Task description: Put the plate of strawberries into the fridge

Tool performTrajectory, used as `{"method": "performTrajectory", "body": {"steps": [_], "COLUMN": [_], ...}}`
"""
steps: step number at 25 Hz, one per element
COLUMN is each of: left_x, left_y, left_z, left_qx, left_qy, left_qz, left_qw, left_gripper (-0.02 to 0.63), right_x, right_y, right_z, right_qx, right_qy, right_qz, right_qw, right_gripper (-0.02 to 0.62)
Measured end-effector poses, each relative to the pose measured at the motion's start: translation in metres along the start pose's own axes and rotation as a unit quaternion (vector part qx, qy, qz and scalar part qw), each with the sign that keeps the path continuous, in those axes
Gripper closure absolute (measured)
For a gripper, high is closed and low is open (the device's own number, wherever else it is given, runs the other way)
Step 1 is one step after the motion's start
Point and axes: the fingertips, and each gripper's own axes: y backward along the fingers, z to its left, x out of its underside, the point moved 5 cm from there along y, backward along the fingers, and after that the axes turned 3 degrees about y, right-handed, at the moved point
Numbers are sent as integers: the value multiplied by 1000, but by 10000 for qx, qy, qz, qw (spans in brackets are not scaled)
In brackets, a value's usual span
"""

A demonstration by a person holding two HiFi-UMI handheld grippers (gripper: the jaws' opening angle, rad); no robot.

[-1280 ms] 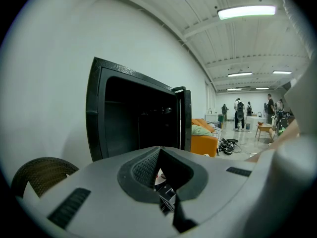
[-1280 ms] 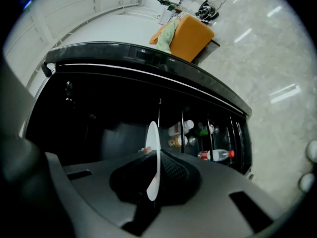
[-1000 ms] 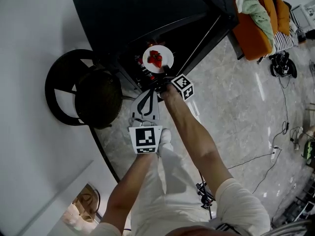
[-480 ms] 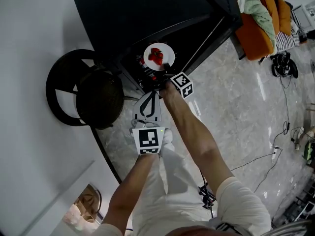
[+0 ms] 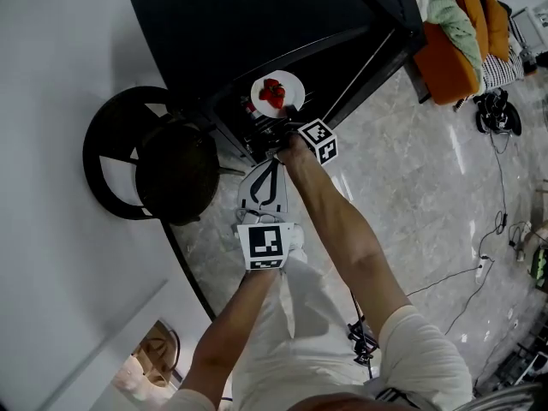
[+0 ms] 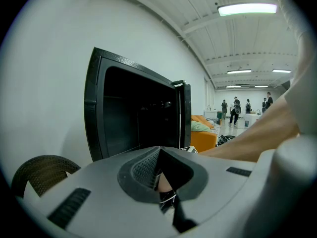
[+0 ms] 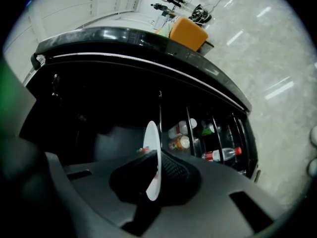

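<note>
A white plate (image 5: 289,85) with red strawberries (image 5: 272,92) hangs at the mouth of the open black fridge (image 5: 257,24). My right gripper (image 5: 292,118) is shut on the plate's near rim. In the right gripper view the plate (image 7: 152,155) stands edge-on between the jaws of the right gripper (image 7: 154,175), with the dark inside of the fridge (image 7: 99,108) behind it. My left gripper (image 5: 271,166) is lower, near the fridge's front, shut and holding nothing. In its own view the left gripper (image 6: 159,155) points at the fridge (image 6: 133,118).
The fridge door (image 5: 368,50) stands open to the right, and its shelves hold several bottles (image 7: 181,143). A round dark wicker chair (image 5: 163,165) stands left of the fridge by the white wall. An orange sofa (image 5: 445,50) and floor cables (image 5: 479,264) lie to the right.
The right gripper has carried the plate a little farther up towards the fridge opening. The left gripper has drifted slightly to the right.
</note>
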Motion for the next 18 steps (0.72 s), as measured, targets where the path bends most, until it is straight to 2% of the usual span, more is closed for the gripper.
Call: {"method": "performTrajectory", "body": {"steps": [9,12,18], "left_x": [4,4,1], "left_y": [1,0,-1], "left_z": [6,6,0], "left_qx": [-40,-44,-7], "left_qy": [-18,3,-6], "left_qz": [64,79,35], "left_qw": [10000,10000,10000], "left_gripper": [604,604,604], "right_x": [4,4,4], "right_y": [-9,-7,-4], "right_z": [0,3,7], "right_qx": [-18,-137,-329], "right_qy": [-2,15,170], "right_qz": [-36,16,157], "right_qw": [10000,9999,9992], "right_gripper": [577,575,506]}}
